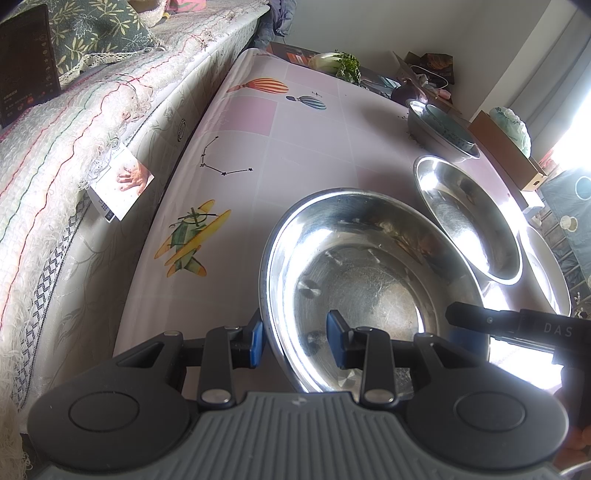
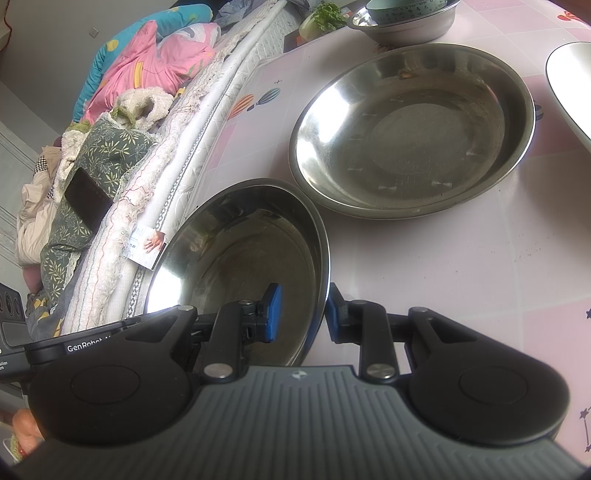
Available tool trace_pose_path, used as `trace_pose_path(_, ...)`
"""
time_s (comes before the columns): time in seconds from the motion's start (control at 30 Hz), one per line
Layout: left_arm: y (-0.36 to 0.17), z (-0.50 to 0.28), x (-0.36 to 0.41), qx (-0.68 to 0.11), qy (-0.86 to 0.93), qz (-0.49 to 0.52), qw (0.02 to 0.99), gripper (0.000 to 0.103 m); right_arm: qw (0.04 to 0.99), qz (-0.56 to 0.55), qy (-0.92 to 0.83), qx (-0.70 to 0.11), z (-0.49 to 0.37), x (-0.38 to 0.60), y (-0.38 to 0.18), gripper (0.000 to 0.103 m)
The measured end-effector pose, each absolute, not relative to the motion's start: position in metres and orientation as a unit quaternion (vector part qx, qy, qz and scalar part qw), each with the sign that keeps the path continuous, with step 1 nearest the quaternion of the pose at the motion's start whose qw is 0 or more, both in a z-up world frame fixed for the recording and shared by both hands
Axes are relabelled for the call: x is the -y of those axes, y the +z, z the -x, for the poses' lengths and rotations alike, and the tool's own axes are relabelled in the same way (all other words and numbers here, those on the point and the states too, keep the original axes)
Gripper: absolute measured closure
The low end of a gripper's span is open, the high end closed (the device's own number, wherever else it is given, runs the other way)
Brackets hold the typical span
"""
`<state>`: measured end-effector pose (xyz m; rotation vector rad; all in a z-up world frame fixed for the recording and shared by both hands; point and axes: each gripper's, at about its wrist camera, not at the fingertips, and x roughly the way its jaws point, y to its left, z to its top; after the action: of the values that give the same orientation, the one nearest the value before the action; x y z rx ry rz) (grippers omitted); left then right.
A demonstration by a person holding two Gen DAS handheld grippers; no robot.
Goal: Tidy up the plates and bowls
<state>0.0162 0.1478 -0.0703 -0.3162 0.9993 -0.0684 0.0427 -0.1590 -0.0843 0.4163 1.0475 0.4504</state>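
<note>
A deep steel plate (image 1: 369, 280) (image 2: 240, 251) is held at its near rim from both sides and sits tilted, its far edge over a second steel plate (image 1: 469, 218) (image 2: 413, 129). My left gripper (image 1: 295, 339) straddles the rim's left part, one blue pad outside and one inside, shut on it. My right gripper (image 2: 303, 314) straddles the right part the same way, its outer pad against the rim. A steel basin (image 1: 424, 129) (image 2: 402, 26) with a teal bowl (image 1: 448, 129) (image 2: 402, 7) inside stands farther back. A pale plate (image 1: 546, 266) (image 2: 569, 85) lies at the right.
The table (image 1: 295, 147) (image 2: 461, 258) wears a pink patterned cloth. A bed with blankets (image 1: 74, 129) (image 2: 129, 166) runs along its left edge. A cardboard box (image 1: 509, 155), greens (image 1: 347, 64) and clutter line the far side.
</note>
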Motion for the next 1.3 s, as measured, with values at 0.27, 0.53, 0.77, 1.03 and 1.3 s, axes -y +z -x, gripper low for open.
trace_pose_path(0.27, -0.071, -0.012, -0.147, -0.486, -0.061, 0.17, 0.855, 0.067, 0.821, -0.191, 0.213, -0.494, -0.04, 0.166, -0.081, 0.077)
trace_pose_path(0.53, -0.072, -0.014, -0.15, -0.49, -0.073, 0.183, 0.849, 0.067, 0.819, -0.208, 0.213, -0.491, -0.037, 0.175, -0.081, 0.077)
trace_pose_path(0.77, -0.07, -0.013, -0.153, -0.49, -0.061, 0.184, 0.85, 0.064, 0.82, -0.215, 0.211, -0.487, -0.038, 0.18, -0.08, 0.077)
trace_pose_path(1.03, -0.07, -0.017, -0.155, -0.486, -0.051, 0.184, 0.853, 0.063, 0.819, -0.218, 0.21, -0.487, -0.038, 0.18, -0.08, 0.077)
trace_pose_path(1.3, -0.071, -0.021, -0.152, -0.483, -0.048, 0.176, 0.856, 0.063, 0.819, -0.219, 0.21, -0.487, -0.038, 0.179, -0.081, 0.077)
